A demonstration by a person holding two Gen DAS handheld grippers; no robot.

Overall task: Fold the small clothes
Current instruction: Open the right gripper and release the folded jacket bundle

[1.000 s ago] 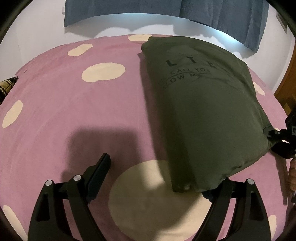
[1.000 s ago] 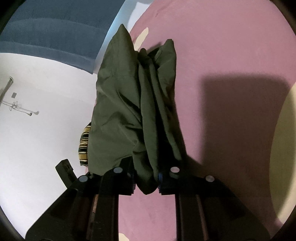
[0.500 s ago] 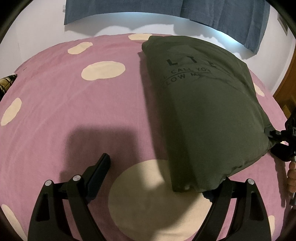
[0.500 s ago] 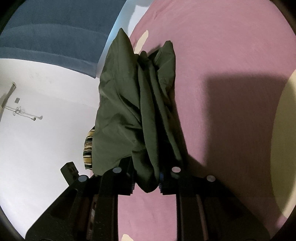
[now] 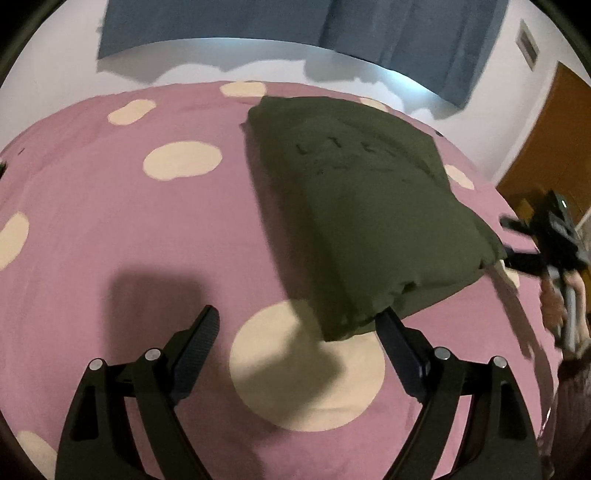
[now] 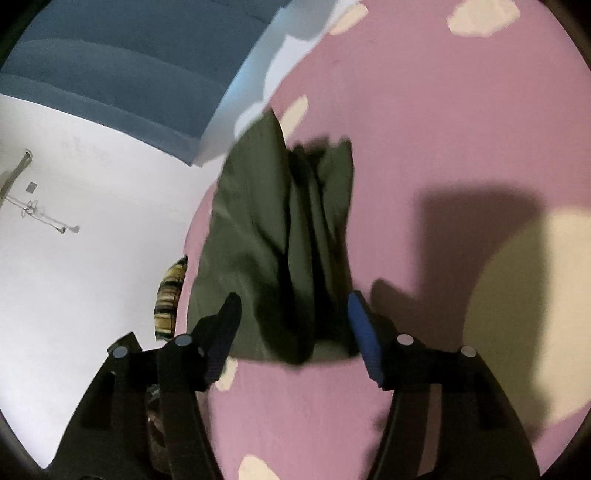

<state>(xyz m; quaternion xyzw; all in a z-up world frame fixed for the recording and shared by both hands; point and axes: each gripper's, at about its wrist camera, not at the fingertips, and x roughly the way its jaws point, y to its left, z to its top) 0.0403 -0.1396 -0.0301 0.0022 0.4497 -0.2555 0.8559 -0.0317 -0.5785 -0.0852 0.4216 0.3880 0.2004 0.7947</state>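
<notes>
released now by the right gripper (image 6: 293, 314): half a second ago clamped on the bunched edge of the dark olive-green shirt (image 5: 369, 206), at this moment jaws opening, cloth between the pads but no longer pinched. left gripper (image 5: 297, 325) spread wide, same as before, holding nothing, right fingertip just at the shirt's near corner. shirt folded into a puffy, rounded rectangle, lying on the pink bedspread (image 5: 110, 221) with cream spots, toward the right half of the bed. faint dark lettering across its upper face, too blurred to read. near corner resting over a large cream spot (image 5: 306, 373). from the right wrist view, stacked layers of the fold seen edge-on as deep vertical creases (image 6: 295, 240). blue curtain (image 5: 406, 33) on the white wall behind. striped fabric (image 6: 170, 295) at the bed's edge.
</notes>
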